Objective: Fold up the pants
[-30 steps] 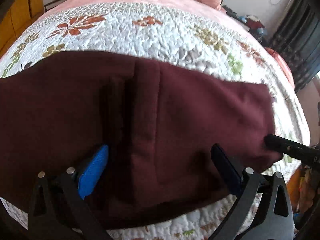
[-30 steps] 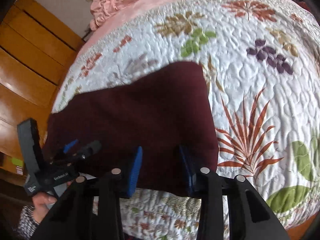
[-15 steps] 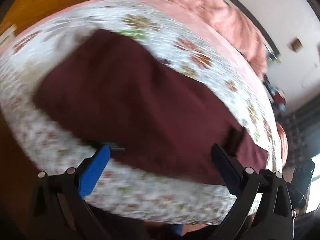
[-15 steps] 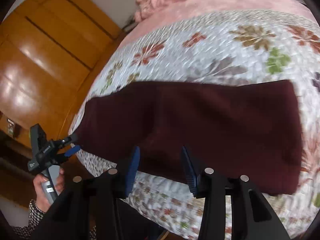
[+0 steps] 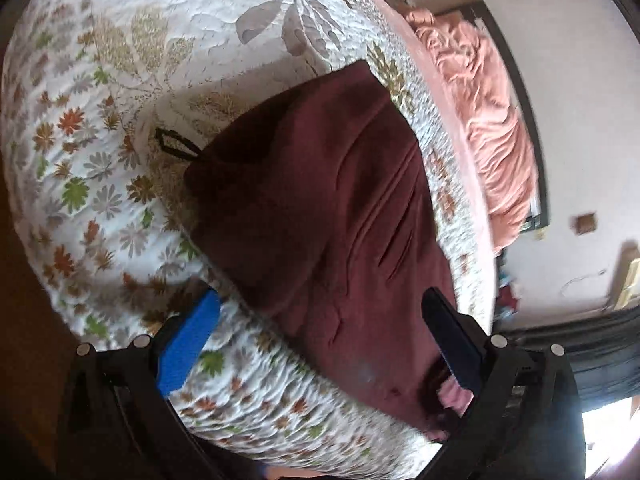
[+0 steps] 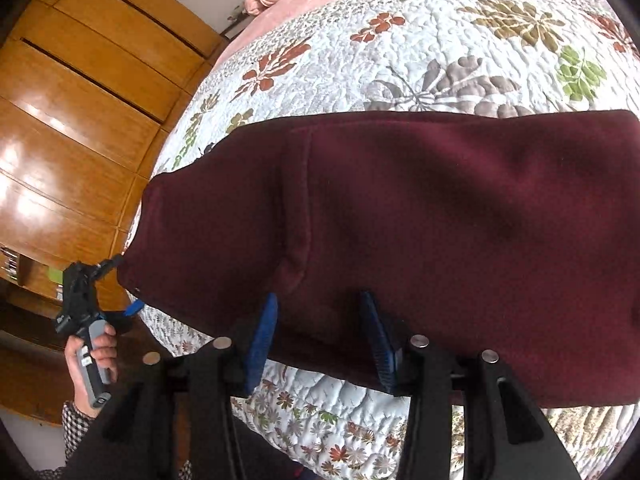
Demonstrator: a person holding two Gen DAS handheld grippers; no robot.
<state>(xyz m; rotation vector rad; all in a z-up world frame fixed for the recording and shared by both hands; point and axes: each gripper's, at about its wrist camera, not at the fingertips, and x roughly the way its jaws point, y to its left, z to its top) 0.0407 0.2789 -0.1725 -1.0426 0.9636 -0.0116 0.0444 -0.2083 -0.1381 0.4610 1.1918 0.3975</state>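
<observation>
Maroon pants [image 5: 340, 208] lie flat and lengthwise on a floral quilt [image 5: 120, 120], a black drawstring loop [image 5: 172, 144] poking out at their waist end. My left gripper [image 5: 320, 320] is open wide at that end; its dark finger hovers over the cloth and its blue pad [image 5: 188, 344] over the quilt. In the right wrist view the pants [image 6: 440, 208] stretch across the bed. My right gripper [image 6: 320, 332] stands open over their near edge, blue pads apart and flat cloth behind them. The left gripper [image 6: 126, 282], held by a hand [image 6: 96, 356], touches the pants' left corner.
The quilt [image 6: 440, 60] covers the bed, with a crumpled pink blanket [image 5: 492, 120] at its far end. A wooden wardrobe [image 6: 80, 120] stands close to the bed's left side. Dark curtains [image 5: 600, 340] hang by a bright window.
The left gripper swung from over the pants' middle to their waist end and rolled, so it now looks along their length. The right gripper slid left along the near edge.
</observation>
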